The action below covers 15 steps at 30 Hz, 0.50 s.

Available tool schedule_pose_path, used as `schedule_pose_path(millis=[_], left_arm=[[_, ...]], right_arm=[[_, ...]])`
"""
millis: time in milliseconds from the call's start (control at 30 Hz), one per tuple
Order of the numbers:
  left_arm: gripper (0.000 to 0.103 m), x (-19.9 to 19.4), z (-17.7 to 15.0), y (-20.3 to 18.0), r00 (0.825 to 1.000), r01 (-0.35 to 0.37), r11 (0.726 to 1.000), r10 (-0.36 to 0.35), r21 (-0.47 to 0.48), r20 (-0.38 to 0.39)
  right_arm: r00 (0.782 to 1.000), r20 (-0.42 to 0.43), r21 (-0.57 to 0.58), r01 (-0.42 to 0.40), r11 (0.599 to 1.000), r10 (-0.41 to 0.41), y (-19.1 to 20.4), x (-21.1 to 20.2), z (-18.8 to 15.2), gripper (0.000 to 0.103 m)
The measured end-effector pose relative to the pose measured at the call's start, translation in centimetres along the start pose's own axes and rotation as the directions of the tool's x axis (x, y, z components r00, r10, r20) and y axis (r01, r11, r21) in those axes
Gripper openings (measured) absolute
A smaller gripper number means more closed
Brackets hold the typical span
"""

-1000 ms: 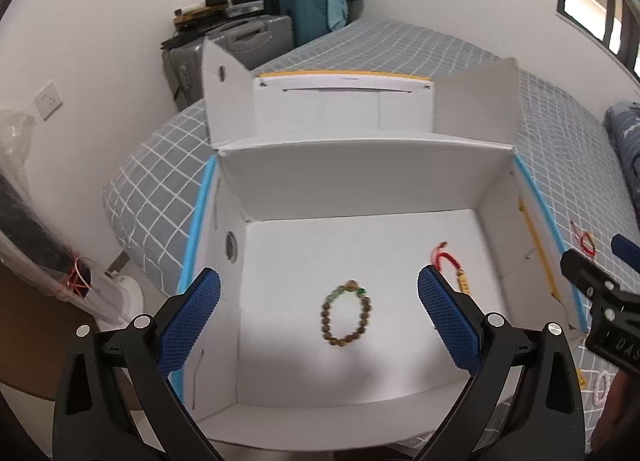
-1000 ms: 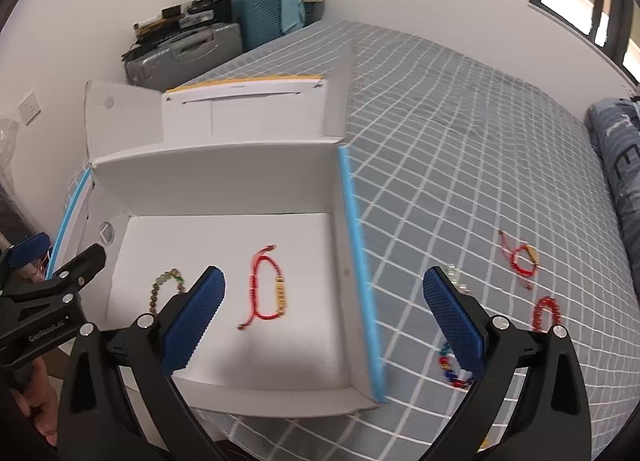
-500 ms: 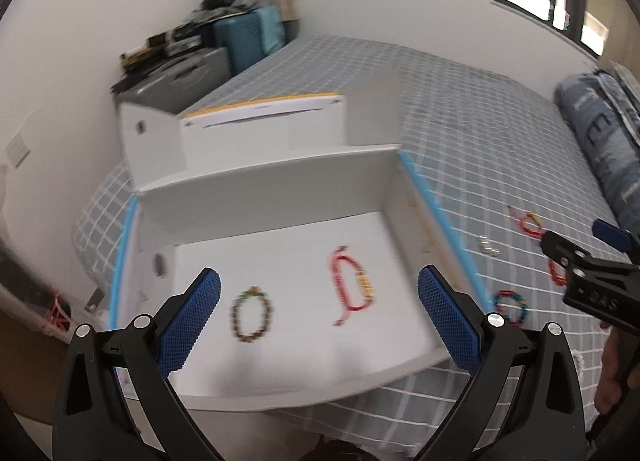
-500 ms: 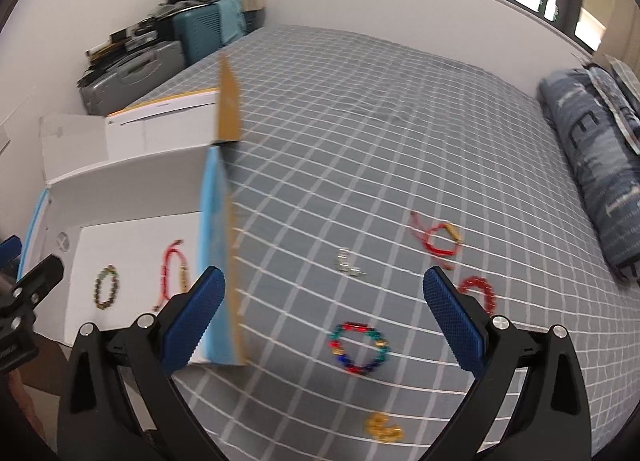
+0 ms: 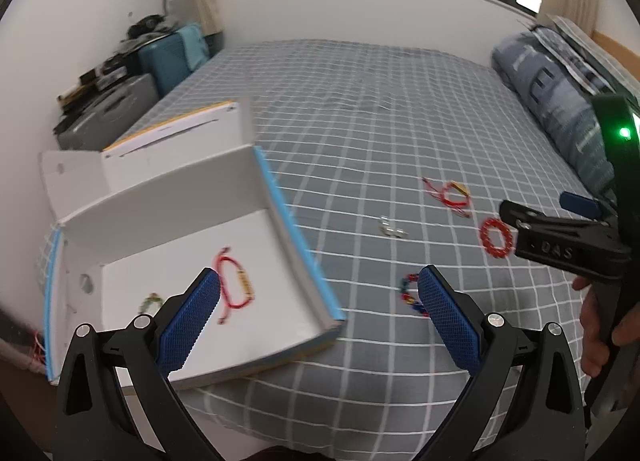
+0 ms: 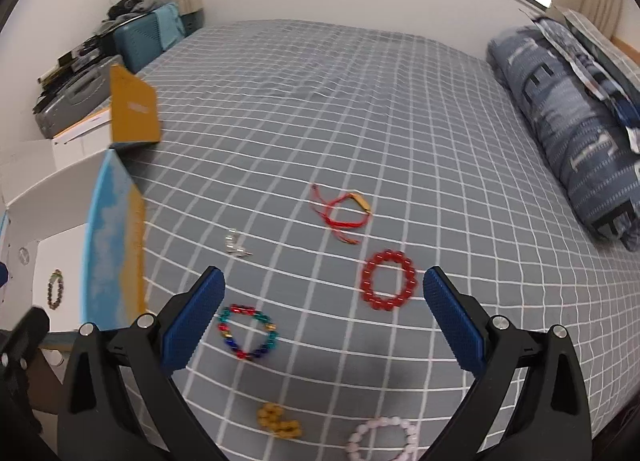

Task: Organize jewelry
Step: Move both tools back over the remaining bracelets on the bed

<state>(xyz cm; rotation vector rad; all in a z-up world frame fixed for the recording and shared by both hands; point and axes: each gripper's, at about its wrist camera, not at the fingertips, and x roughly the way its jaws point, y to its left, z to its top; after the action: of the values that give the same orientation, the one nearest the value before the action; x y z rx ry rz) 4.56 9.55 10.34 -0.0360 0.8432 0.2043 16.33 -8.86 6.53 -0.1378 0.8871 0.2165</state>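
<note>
White box point(image 5: 256, 181) is sitting at the bed's left edge, red cord bracelet point(image 5: 236, 289) and brown bead bracelet point(image 6: 55, 289) lying inside. Left gripper point(image 5: 318, 311) is hovering with jaws wide apart, straddling the box's blue-edged right wall. Grey checked bedspread point(image 6: 320, 101) is running open toward the folded quilt point(image 6: 568, 121). Right gripper point(image 6: 323, 311) is hanging spread open, empty, over the loose pieces: multicolor bracelet point(image 6: 248, 331), red bead bracelet point(image 6: 388, 280), second red cord bracelet point(image 6: 344, 213), silver piece point(image 6: 236, 247). Only the right view is showing the yellow beads point(image 6: 278, 423) and pink bracelet point(image 6: 384, 439) near the bed's front edge.
</note>
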Motion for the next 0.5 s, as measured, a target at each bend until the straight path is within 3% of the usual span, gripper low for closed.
schedule_pose_path(millis=[300,500], left_arm=[[0.097,2.2,-2.9,-6.4,0.996,0.07,0.995,-0.066,0.077,-0.055],[0.097,4.8,-5.7,-9.4,0.989,0.104,0.989,-0.092,0.101,-0.115]], right_arm=[[0.999,-0.04,0.028,0.015,0.999,-0.014,-3.9,3.8,-0.8,0.095],[0.996,-0.09,0.064,-0.024,0.998,0.029,-6.1,7.5,-1.6,0.095]])
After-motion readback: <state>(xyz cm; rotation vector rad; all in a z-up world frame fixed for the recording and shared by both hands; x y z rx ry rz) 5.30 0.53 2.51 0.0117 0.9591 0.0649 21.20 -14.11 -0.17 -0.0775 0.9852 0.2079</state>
